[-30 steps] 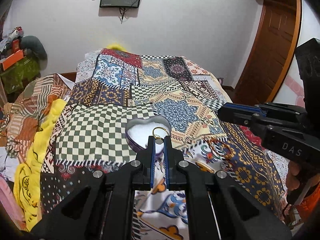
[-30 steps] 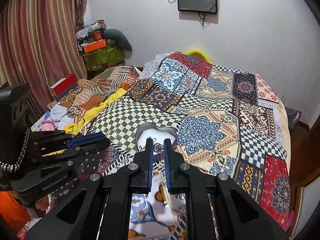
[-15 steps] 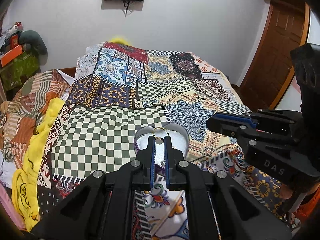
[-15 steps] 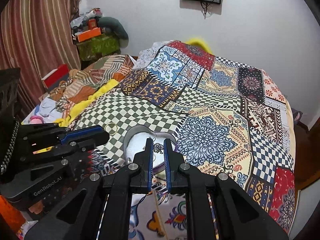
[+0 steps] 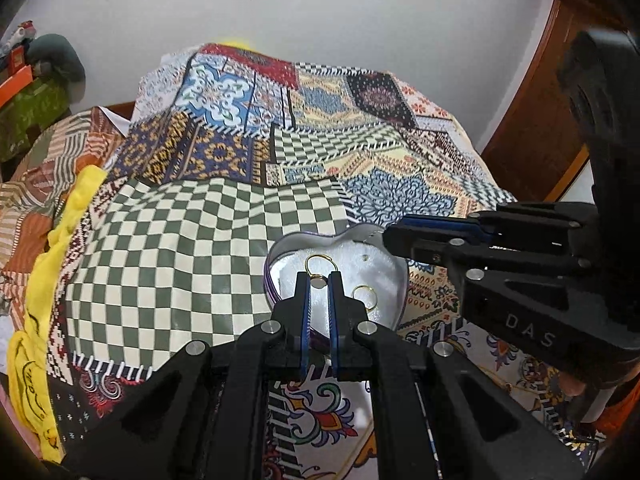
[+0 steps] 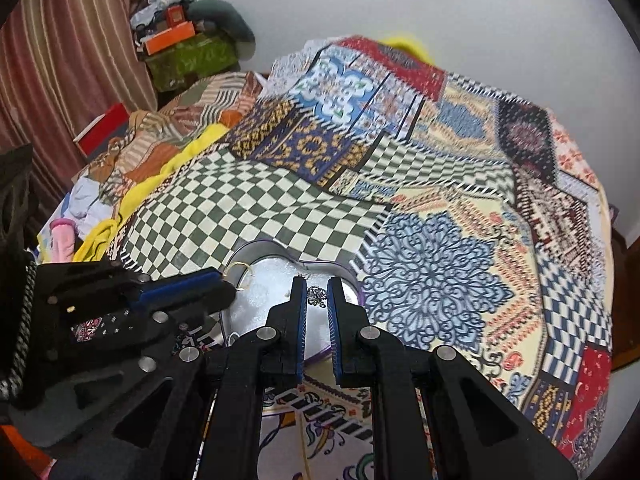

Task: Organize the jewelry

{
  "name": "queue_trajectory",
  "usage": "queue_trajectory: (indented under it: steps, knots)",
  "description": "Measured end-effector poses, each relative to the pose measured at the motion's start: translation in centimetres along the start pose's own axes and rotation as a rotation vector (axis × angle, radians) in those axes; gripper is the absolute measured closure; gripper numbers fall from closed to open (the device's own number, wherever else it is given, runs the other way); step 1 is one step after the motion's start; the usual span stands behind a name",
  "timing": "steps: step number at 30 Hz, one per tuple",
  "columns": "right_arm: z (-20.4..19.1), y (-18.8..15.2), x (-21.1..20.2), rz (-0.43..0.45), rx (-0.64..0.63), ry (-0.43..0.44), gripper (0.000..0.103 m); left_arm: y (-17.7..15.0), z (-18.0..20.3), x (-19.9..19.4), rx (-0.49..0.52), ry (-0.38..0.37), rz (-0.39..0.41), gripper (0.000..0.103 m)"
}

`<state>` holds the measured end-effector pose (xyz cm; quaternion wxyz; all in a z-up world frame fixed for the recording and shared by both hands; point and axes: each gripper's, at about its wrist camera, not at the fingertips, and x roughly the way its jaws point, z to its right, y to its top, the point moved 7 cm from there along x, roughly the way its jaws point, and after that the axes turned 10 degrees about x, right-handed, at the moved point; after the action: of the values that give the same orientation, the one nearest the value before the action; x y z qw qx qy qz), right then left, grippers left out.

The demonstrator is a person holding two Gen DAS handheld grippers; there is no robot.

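Heart-shaped tin (image 5: 394, 268): thin metal, shiny rim, pale lining inside with a soft matt look.
Gold hoop earring (image 5: 322, 266): bright polished wire, pinched in the left gripper (image 5: 319, 280).
Second gold hoop (image 5: 365, 298) lying in the tin, same glossy finish.
Silver filigree piece (image 6: 316, 295): openwork metal, duller sheen, clamped in the right gripper (image 6: 317, 294).
Both grippers: matt black plastic bodies, blue ribbed pads, small bright metal screw heads.
Bedspread (image 5: 200, 232): printed patchwork cloth, smooth, slightly rumpled.
Yellow cloth (image 5: 36, 312) at the left edge: soft, creased.
Door (image 5: 532, 120), far right: brown wood, semi-gloss.
Wall: plain, matt white.
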<state>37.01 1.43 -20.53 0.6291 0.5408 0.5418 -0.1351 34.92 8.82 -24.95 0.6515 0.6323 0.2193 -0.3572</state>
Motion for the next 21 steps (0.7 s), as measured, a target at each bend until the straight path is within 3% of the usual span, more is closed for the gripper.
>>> queue_trajectory:
  steps: [7, 21]
  knots:
    - [0.4, -0.4, 1.8, -0.071, 0.007, -0.006, 0.094, -0.2, 0.1, 1.5, 0.003, -0.01, -0.034, 0.097]
    - [0.3, -0.6, 2.1, -0.097, 0.008, -0.006, 0.093, -0.2, 0.7, 1.0, 0.041, 0.023, -0.032, 0.097]
